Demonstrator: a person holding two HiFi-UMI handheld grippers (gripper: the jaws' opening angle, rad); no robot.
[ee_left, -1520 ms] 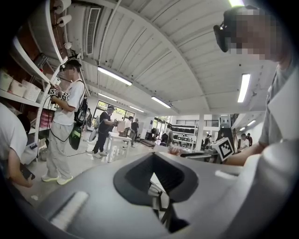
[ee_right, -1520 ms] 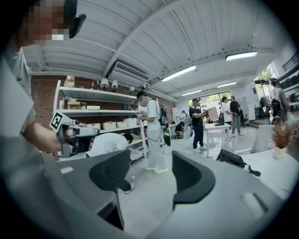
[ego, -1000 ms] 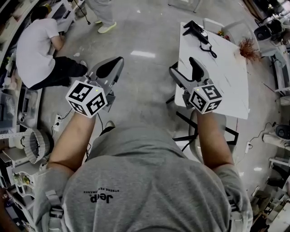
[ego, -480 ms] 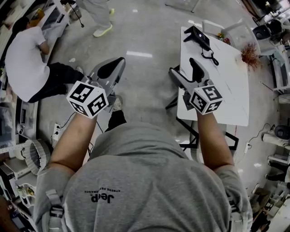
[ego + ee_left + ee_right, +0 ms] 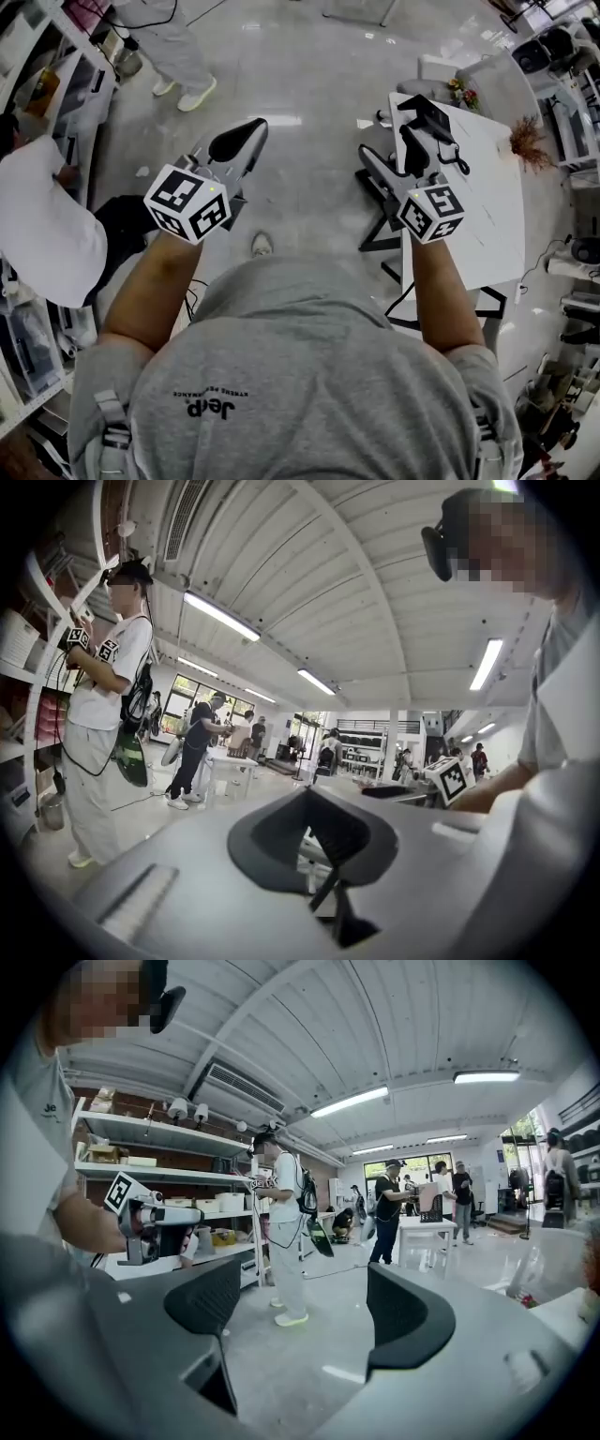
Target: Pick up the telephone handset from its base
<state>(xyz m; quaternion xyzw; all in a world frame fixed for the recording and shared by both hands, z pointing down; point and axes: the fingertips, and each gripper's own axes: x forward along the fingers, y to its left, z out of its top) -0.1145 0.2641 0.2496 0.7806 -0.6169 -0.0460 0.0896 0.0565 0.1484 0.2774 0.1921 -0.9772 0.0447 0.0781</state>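
The black telephone (image 5: 428,114) lies on the far left corner of a white table (image 5: 487,211), handset on its base, with the cord (image 5: 457,156) trailing beside it. My right gripper (image 5: 387,150) is held in the air just short of that corner and is open, nothing between its jaws; one jaw overlaps the telephone in the head view. Out to the left, my left gripper (image 5: 236,142) hangs over the floor, shut and empty. The right gripper view (image 5: 300,1307) faces the room, not the telephone. The left gripper view (image 5: 314,832) shows the pads closed together.
A dried red plant (image 5: 530,148) and small flowers (image 5: 464,95) sit at the table's far side. A person in white (image 5: 42,230) crouches by shelves at left; another person (image 5: 178,47) stands beyond. Grey floor (image 5: 300,84) lies between me and the table.
The table and telephone have come closer to my right gripper as I moved forward. Both grippers keep the same pose, left shut, right open.
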